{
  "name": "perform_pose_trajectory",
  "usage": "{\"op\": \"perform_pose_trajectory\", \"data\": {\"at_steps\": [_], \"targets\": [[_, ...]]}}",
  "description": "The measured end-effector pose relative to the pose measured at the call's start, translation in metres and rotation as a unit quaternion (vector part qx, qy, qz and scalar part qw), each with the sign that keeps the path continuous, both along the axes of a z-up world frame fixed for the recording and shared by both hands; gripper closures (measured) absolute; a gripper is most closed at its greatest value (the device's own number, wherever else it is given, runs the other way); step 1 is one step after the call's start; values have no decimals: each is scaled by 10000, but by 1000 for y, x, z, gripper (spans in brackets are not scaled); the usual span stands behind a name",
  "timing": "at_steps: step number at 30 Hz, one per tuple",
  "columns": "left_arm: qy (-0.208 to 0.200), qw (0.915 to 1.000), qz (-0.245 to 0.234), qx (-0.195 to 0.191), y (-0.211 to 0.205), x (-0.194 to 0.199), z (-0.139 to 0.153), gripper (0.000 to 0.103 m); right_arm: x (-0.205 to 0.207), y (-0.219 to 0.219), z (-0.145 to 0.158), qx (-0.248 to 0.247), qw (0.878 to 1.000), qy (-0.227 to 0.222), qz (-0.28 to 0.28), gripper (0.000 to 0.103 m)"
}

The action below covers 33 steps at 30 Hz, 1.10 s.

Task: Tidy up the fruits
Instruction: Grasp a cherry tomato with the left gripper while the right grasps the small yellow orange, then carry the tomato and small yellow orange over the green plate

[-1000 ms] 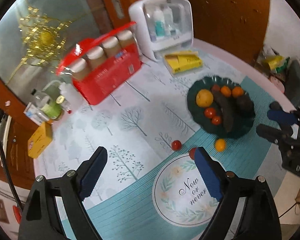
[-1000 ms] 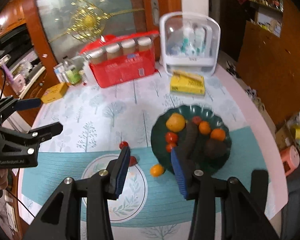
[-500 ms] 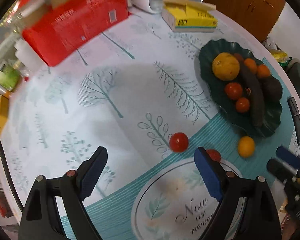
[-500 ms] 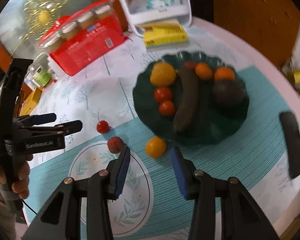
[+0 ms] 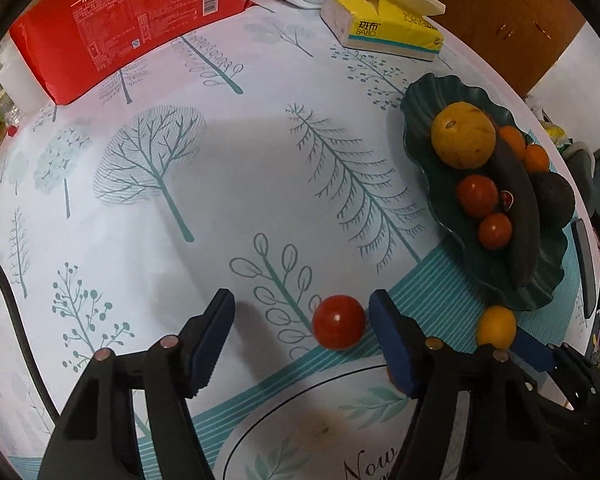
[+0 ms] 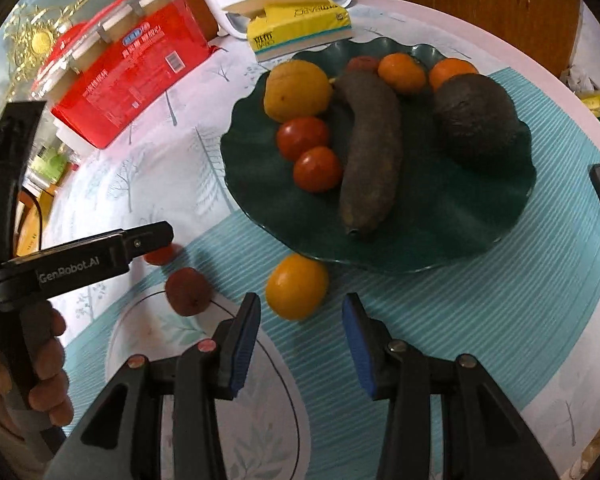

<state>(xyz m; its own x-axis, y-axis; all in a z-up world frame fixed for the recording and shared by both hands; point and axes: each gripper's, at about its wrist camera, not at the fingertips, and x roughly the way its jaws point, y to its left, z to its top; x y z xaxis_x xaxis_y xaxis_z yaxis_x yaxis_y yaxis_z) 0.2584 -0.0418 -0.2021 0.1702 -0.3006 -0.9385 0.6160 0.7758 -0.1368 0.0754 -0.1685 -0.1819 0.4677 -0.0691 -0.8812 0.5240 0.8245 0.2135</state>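
Both tools have dropped lower, jaws spread: left tool point(image 5: 300, 314) now brackets the tomato point(image 5: 339, 327), right tool point(image 6: 300, 312) nears the orange point(image 6: 297, 286).

Between the jaws of the left gripper point(image 5: 302, 320), black with blue ribbed pads, lies a glossy red round tomato point(image 5: 339, 327). Under it the pale tablecloth point(image 5: 228, 168) carries teal line-drawn trees and leaves, then a band of teal stripes. Beyond the right jaw a yellow-orange small citrus point(image 5: 496, 327) sits by the dark green wavy-rimmed plate point(image 5: 416, 104). On that plate are a yellow round fruit point(image 5: 463, 136), two red tomatoes point(image 5: 477, 196), a dark brown blackened banana point(image 6: 370, 152) and a near-black avocado point(image 6: 476, 120). Far ahead of the jaws stand a red printed package point(image 5: 140, 20) and a yellow tissue pack point(image 5: 384, 24).
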Motion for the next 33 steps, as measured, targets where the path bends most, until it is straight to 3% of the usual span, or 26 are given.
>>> {"op": "perform_pose_trajectory", "data": {"at_steps": [4, 6, 9, 11, 22, 28, 33], "targets": [[-39, 10000, 10, -35, 0, -2, -1, 42, 8, 6, -2, -256, 9996, -34, 87, 60], [-75, 9999, -16, -74, -1, -4, 0, 49, 10, 8, -2, -375, 9992, -41, 113, 60], [-121, 9998, -73, -105, -3, -8, 0, 66, 14, 9, -3, -545, 9984, -28, 148, 70], [-152, 9998, -72, -119, -3, -11, 1, 79, 13, 8, -2, -537, 9984, -70, 157, 70], [-175, 9994, 303, -37, 27, -35, 14, 80, 1, 8, 3, -385, 9986, -227, 286, 71], [-411, 9985, 360, -84, 36, -64, 52, 80, -21, 13, 22, -367, 9974, -467, 413, 71], [-457, 9973, 409, -414, 28, -95, 93, 80, -45, 14, 41, -429, 9961, -536, 552, 71]]}}
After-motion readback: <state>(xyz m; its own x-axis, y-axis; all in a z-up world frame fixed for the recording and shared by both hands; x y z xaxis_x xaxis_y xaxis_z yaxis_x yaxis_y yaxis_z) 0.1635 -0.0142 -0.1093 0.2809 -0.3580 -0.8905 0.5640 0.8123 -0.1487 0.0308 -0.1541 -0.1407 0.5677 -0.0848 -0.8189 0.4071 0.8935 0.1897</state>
